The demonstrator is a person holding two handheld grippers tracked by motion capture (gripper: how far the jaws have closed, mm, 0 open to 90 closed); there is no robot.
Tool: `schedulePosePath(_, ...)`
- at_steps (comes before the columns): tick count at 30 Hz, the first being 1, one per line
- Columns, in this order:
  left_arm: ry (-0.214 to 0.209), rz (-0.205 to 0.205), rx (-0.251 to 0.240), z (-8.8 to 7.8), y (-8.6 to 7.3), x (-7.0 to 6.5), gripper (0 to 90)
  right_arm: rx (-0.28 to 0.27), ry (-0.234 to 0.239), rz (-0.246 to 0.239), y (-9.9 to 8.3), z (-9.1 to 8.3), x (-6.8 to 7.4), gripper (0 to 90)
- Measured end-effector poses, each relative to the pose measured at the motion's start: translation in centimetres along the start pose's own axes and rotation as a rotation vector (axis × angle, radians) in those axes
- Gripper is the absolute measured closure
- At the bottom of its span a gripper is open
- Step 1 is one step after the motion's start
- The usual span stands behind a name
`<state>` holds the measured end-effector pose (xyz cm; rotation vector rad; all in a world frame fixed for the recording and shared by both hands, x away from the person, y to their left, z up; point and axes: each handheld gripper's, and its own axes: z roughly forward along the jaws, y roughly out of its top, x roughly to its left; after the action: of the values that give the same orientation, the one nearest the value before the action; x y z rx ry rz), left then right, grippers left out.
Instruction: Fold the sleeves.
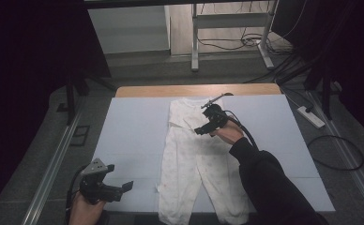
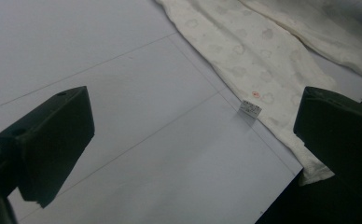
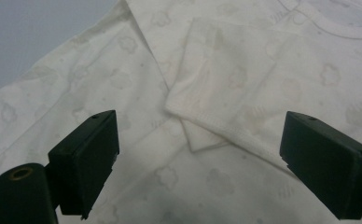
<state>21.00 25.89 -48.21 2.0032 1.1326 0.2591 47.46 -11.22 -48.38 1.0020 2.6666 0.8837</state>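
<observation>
A white baby garment with a faint cloud print [image 1: 189, 159] lies flat along the pale mat [image 1: 133, 136], legs toward the front edge. My right gripper [image 1: 201, 130] hovers over its upper body, open; in the right gripper view the wide jaws of that gripper [image 3: 198, 158] frame a folded-in sleeve [image 3: 216, 107], which nothing touches. My left gripper [image 1: 123, 183] rests off the front left corner of the mat, open. In the left gripper view, only bare mat lies in the gap of this gripper [image 2: 193, 135]. One garment leg [image 2: 244, 51] with a small label [image 2: 250, 108] lies beyond it.
The mat covers a wooden table whose far edge [image 1: 147, 90] shows. Behind it stands a metal desk frame [image 1: 194, 42] among floor cables. A power strip [image 1: 311, 117] lies on the floor at right, and a metal rail [image 1: 53, 159] runs along the left.
</observation>
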Motion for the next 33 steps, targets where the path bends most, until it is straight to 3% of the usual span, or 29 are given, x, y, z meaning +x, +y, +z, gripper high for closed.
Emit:
schedulePosePath(13,-0.001,0.004,-0.002,0.0,0.0,0.0,0.0,-0.006,0.023,-0.006,-1.1,-1.5,0.4,5.7)
schedulePosePath(21,-0.003,0.004,-0.005,-0.1,0.0,0.0,0.0,0.02,0.022,-0.005,-2.3,-2.0,0.3,3.1)
schedulePosePath(33,-0.009,-0.002,-0.011,-0.1,-0.1,0.1,0.0,0.006,0.014,-0.016,-3.5,-3.0,0.8,0.0)
